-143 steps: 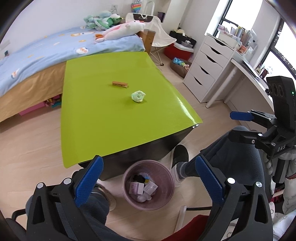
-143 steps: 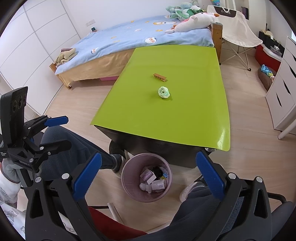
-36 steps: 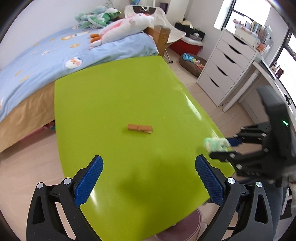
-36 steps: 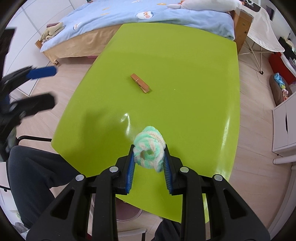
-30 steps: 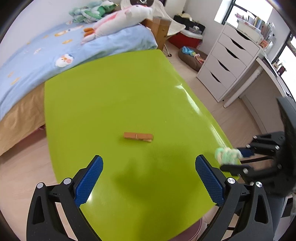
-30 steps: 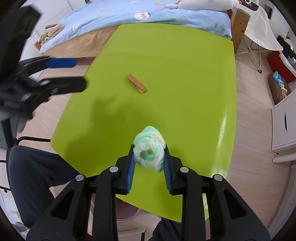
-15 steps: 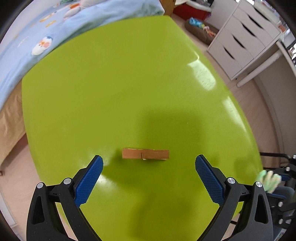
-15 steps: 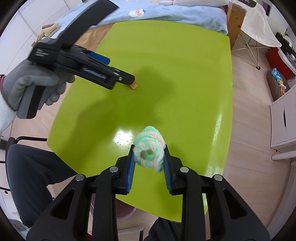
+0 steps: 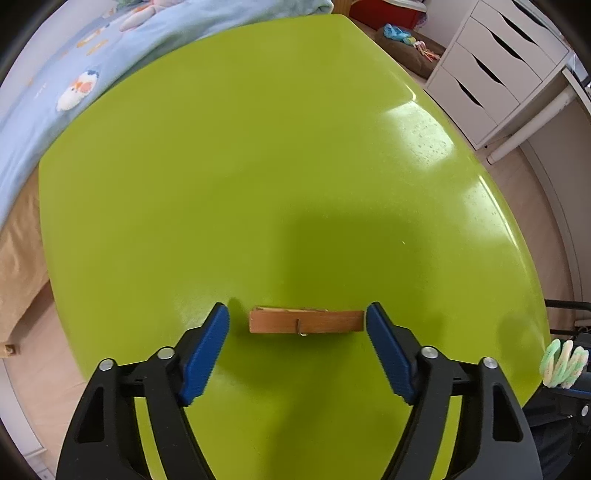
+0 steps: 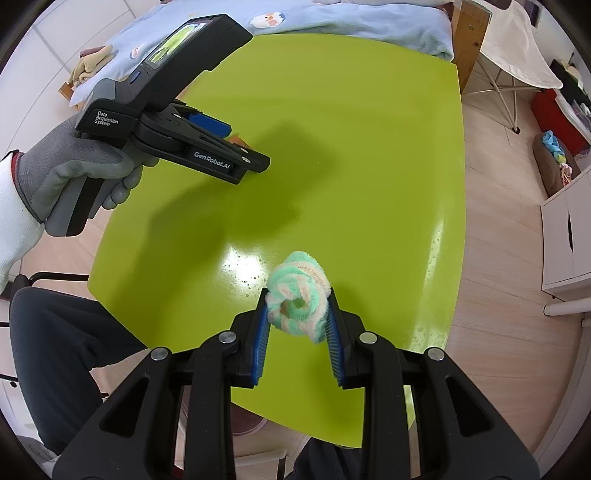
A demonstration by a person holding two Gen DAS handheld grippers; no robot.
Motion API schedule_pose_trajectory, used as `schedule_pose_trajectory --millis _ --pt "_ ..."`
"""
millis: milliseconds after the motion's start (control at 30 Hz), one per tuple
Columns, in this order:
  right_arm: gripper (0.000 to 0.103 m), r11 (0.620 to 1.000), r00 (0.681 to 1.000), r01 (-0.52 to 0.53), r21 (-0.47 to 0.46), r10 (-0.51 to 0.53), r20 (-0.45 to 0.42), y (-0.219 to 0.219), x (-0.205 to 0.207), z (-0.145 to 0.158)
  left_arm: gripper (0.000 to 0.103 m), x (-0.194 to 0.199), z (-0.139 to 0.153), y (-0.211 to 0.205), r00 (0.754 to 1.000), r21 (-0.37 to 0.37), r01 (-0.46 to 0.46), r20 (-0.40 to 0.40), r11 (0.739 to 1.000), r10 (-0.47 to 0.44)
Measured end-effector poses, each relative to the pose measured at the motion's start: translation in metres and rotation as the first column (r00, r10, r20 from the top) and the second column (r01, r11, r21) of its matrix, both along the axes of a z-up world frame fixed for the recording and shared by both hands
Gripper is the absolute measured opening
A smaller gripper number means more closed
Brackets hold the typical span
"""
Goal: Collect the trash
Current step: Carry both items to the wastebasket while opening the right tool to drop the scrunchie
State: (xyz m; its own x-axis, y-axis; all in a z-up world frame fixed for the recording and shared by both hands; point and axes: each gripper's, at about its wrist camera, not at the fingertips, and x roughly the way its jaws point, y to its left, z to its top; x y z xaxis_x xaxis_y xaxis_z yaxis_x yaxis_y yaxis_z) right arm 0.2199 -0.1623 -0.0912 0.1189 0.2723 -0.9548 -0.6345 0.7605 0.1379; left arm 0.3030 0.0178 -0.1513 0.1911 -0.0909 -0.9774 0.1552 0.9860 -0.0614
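Observation:
A wooden clothespin (image 9: 306, 321) lies flat on the green table (image 9: 258, 166). My left gripper (image 9: 297, 321) is open, with its blue pads on either side of the clothespin's ends, down at table level. My right gripper (image 10: 297, 314) is shut on a green and white fuzzy ball (image 10: 297, 297) and holds it above the table's near edge. The ball also shows at the right edge of the left wrist view (image 9: 563, 363). In the right wrist view the left gripper (image 10: 207, 147) covers most of the clothespin (image 10: 236, 140).
A bed with a blue cover (image 10: 332, 14) stands behind the table. White drawers (image 9: 491, 70) are to the right. A folding chair (image 10: 513, 59) is at the back right. The rim of a pink bin (image 10: 243, 428) shows under the table's near edge.
My left gripper has dropped to the table and its jaws have narrowed around the clothespin. My right gripper keeps the fuzzy ball, nearly still.

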Motion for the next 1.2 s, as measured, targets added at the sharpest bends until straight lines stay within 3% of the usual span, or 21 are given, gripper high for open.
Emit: schedule_pose_trajectory --millis 167,500,833,1200 --pt "0.028 1.000 1.000 0.009 0.001 -0.009 0.002 -0.003 0.000 -0.001 0.059 -0.002 0.000 -0.001 1.000 0.011 0.002 0.013 1.000 -0.002" --pt "0.028 0.999 0.999 0.024 0.031 -0.025 0.032 -0.004 -0.007 0.010 0.059 -0.035 0.029 0.001 0.997 0.013 -0.005 0.078 1.000 0.004" --pt "0.028 0.998 0.994 0.000 0.059 -0.007 0.111 0.005 -0.041 0.044 0.059 -0.112 0.081 0.002 0.980 -0.003 -0.039 0.194 0.999 0.039" --pt "0.028 0.995 0.977 -0.050 0.084 0.031 0.212 0.002 -0.097 0.084 0.059 -0.209 0.142 -0.002 0.938 -0.024 -0.065 0.338 0.998 0.069"
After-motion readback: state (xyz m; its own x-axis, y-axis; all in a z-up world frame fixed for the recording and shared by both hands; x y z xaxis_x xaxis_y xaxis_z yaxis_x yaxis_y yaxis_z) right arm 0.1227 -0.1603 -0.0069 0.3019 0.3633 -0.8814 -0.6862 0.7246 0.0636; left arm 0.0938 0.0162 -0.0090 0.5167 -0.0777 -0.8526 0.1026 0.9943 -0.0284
